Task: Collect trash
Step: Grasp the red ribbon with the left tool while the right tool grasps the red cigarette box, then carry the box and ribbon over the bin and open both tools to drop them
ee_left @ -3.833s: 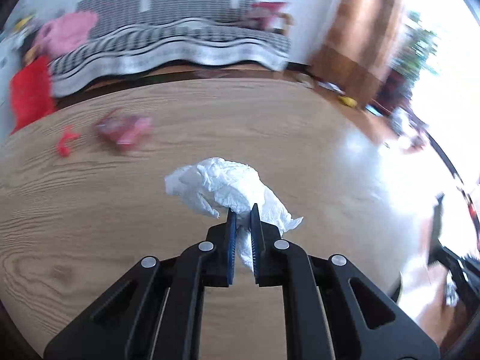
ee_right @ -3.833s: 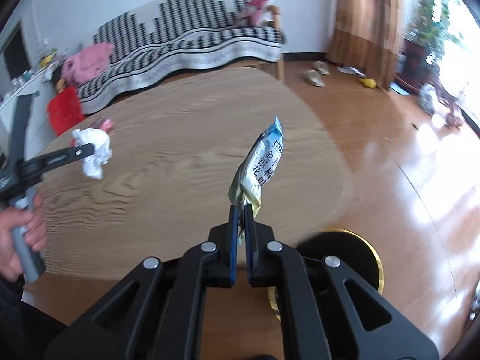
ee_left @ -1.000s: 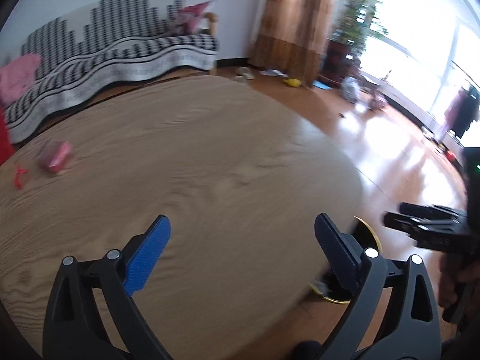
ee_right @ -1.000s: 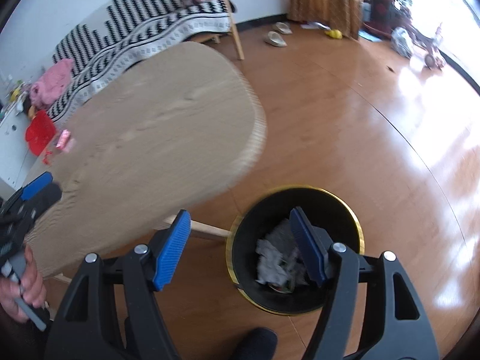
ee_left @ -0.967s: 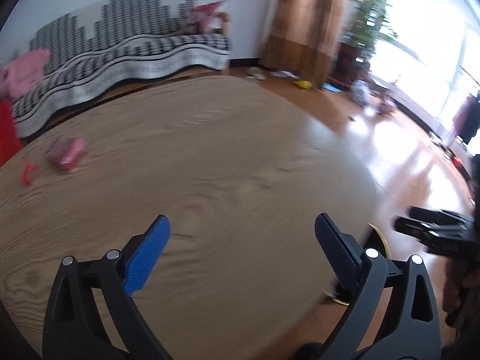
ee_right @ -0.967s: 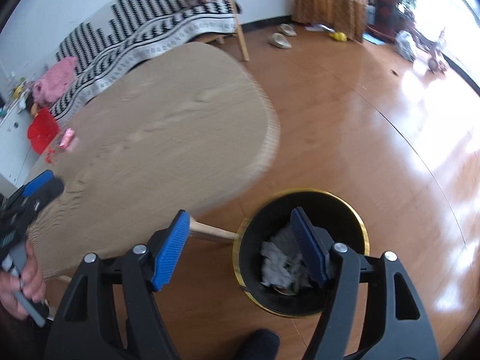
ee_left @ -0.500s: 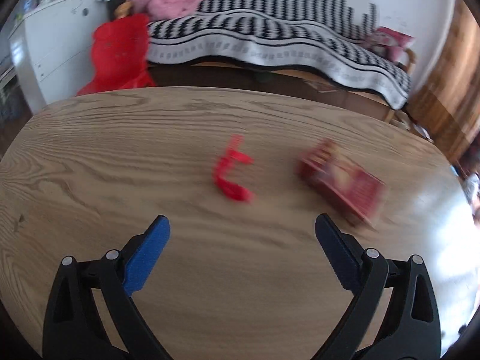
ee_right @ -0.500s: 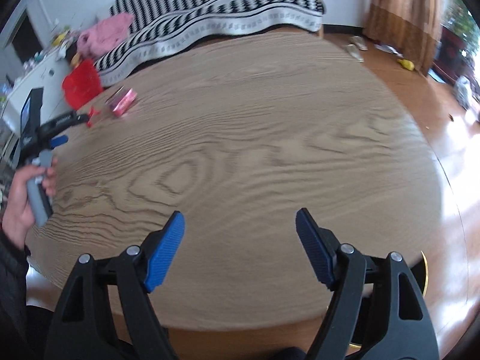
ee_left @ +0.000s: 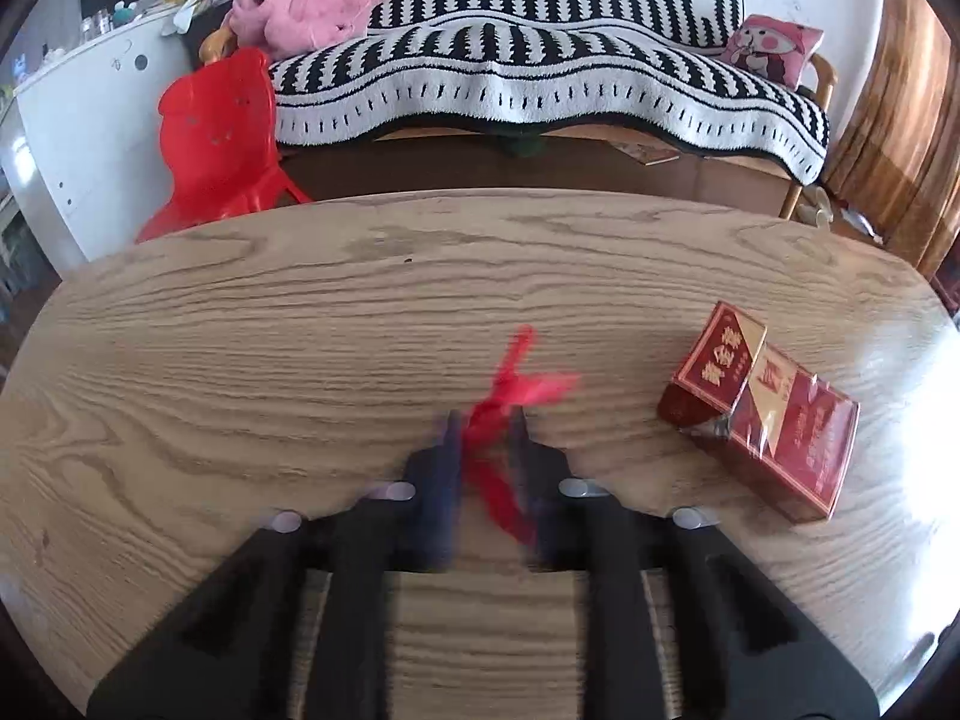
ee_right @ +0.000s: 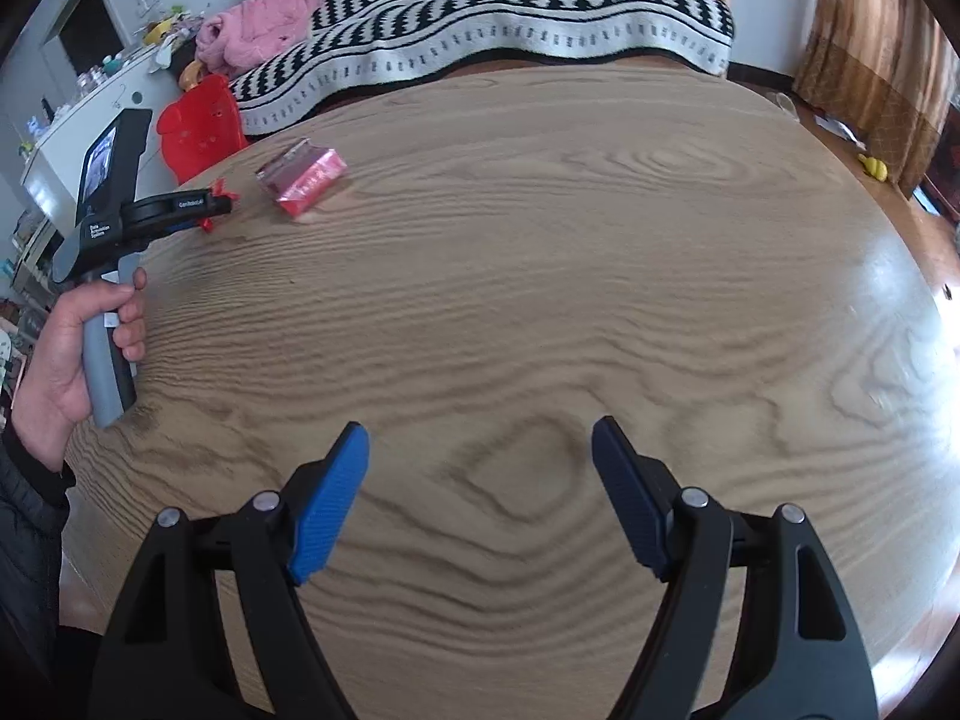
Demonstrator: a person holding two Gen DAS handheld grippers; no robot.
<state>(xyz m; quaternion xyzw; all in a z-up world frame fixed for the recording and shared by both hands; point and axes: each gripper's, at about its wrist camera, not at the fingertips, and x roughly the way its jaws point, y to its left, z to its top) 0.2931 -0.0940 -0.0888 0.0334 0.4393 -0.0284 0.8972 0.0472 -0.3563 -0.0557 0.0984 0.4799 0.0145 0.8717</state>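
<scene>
L gripper: jaws blurred, nearly together w/ 1 red scrap between them; can't tell if it's clamped yet. R gripper: fingers wide apart, nothing in them, over the near part of the table. 1 red cigarette pack lies flat just R of the scrap, near far rim. Wide bare wood stretches R of the pack. Striped sofa beyond.
</scene>
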